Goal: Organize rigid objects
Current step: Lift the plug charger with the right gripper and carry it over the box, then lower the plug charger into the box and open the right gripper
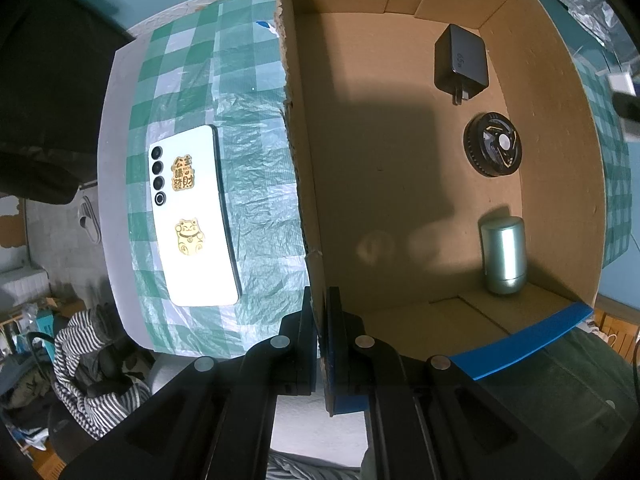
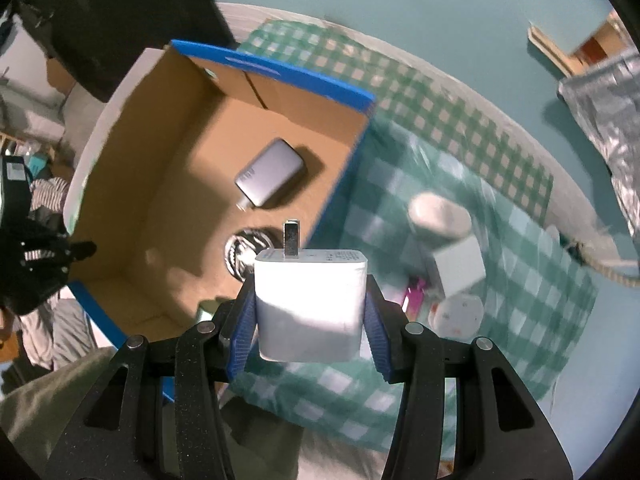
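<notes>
**Left wrist view: box wall pinched; right holds a white charger**

Left wrist view shows the left hand-held gripper [image 1: 321, 322] clamped together on the near side wall of the cardboard box [image 1: 560, 184], one finger inside and one outside. The wall's top edge is ragged and runs away up the frame. Inside, along the far wall, lie a black charger [image 1: 462, 62], a round black disc [image 1: 493, 145] and a pale green cylinder [image 1: 503, 255] lying on its side; most of the box floor on the near side is bare, partly under a large shadow. Outside the box, a white phone [image 1: 196, 216] lies face down on the checked cloth [image 1: 248, 80] of the desk [image 1: 116, 208], well apart from the box wall.

From the right wrist, the right hand-held gripper [image 2: 311, 312] is clamped on a white charger [image 2: 310, 304], prongs pointing forward, held above the box's near corner. The charger hides part of the disc [image 2: 244, 252] below it. Everything on the cloth to the right is motion-blurred: a white cylinder [image 2: 440, 216], a white cube [image 2: 460, 268] and something pink [image 2: 416, 292] cannot be made out clearly.
</notes>
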